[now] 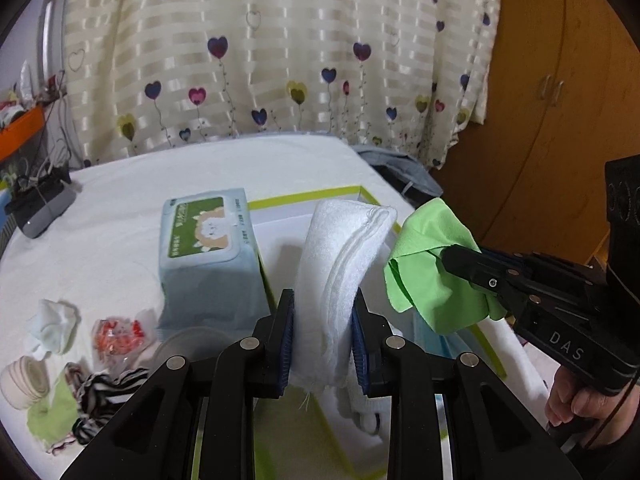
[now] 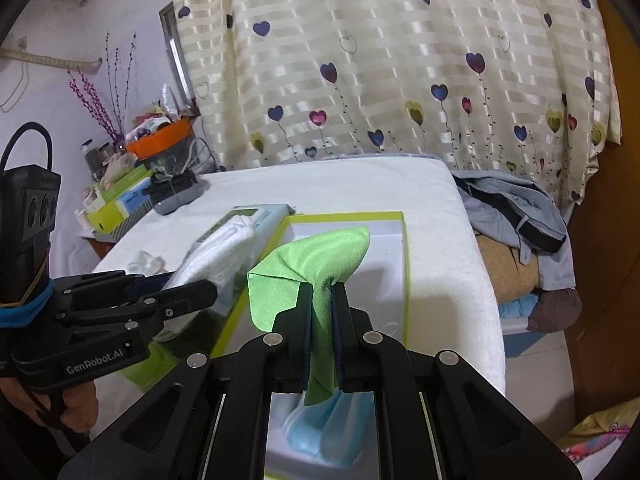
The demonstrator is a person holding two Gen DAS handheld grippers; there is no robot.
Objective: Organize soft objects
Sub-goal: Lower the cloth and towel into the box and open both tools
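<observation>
My left gripper (image 1: 323,300) is shut on a folded white towel (image 1: 344,256) and holds it upright over the green-rimmed white box (image 1: 304,196). My right gripper (image 2: 322,290) is shut on a light green cloth (image 2: 308,256), also above the box (image 2: 402,264). In the left wrist view the right gripper (image 1: 452,256) with the green cloth (image 1: 428,264) is just right of the towel. In the right wrist view the left gripper (image 2: 200,288) and towel (image 2: 224,252) are to the left. A blue face mask (image 2: 328,428) lies in the box below the green cloth.
A wet-wipes pack (image 1: 208,248) stands left of the box on the white-covered bed (image 1: 120,216). Small soft items lie at front left: a striped cloth (image 1: 100,400), a bandage roll (image 1: 24,380), a white wad (image 1: 52,328). Clothes (image 2: 516,208) pile right of the bed. A wooden wardrobe (image 1: 560,80) stands beyond.
</observation>
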